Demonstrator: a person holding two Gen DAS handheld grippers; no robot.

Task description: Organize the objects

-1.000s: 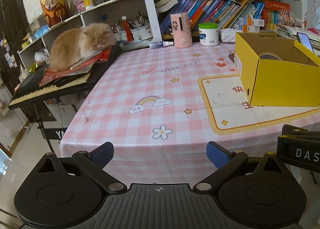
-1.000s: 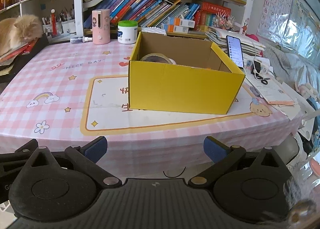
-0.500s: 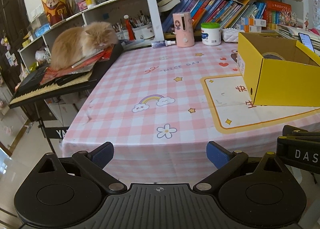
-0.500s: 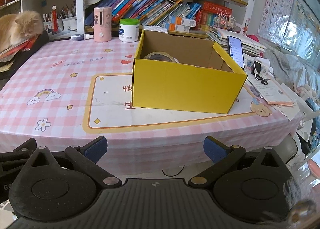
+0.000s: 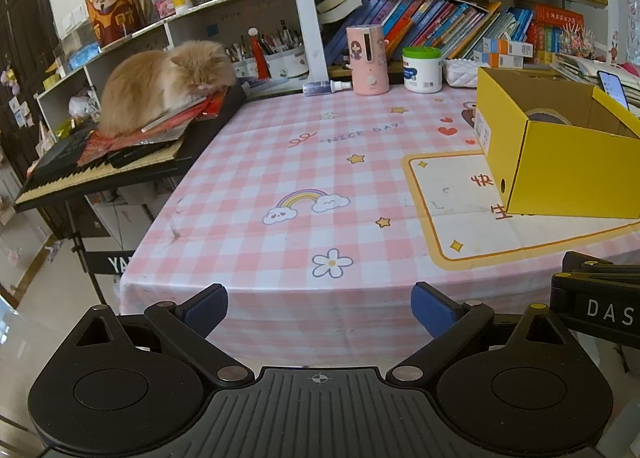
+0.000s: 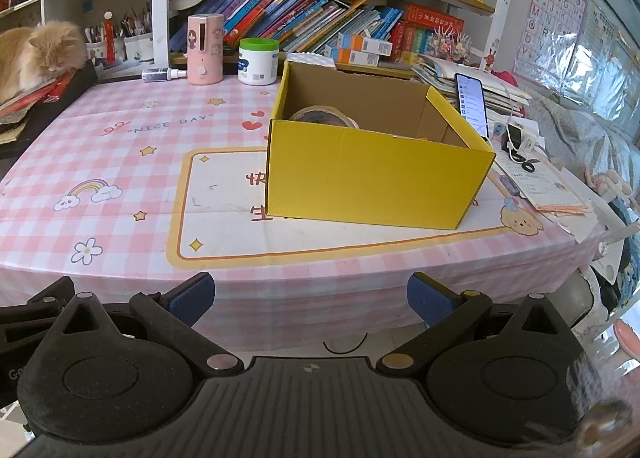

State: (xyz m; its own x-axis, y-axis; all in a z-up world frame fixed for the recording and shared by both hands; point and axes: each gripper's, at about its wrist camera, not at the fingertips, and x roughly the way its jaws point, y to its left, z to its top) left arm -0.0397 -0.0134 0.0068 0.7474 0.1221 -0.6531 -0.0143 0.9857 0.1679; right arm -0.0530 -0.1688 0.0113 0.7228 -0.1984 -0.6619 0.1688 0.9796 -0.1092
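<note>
A yellow cardboard box [image 6: 376, 174] stands open on the pink checked tablecloth [image 6: 120, 146]; a roll of tape [image 6: 320, 116] lies inside it. In the left wrist view the box [image 5: 560, 166] is at the right, with the tape [image 5: 546, 116] just showing over its rim. My left gripper [image 5: 320, 308] is open and empty, held off the table's near edge. My right gripper [image 6: 310, 298] is also open and empty, in front of the box and short of the table edge. Part of the right gripper's body [image 5: 600, 306] shows at the left view's right side.
A pink dispenser [image 6: 205, 50], a white jar with a green lid [image 6: 258, 62] and a small spray bottle [image 6: 164, 74] stand along the back by the bookshelf. An orange cat [image 5: 160, 82] lies on a keyboard at the left. A phone [image 6: 472, 102] and papers lie right of the box.
Both grippers have drawn back from the table and risen a little; the table and box look smaller and farther. Both stay open and empty.
</note>
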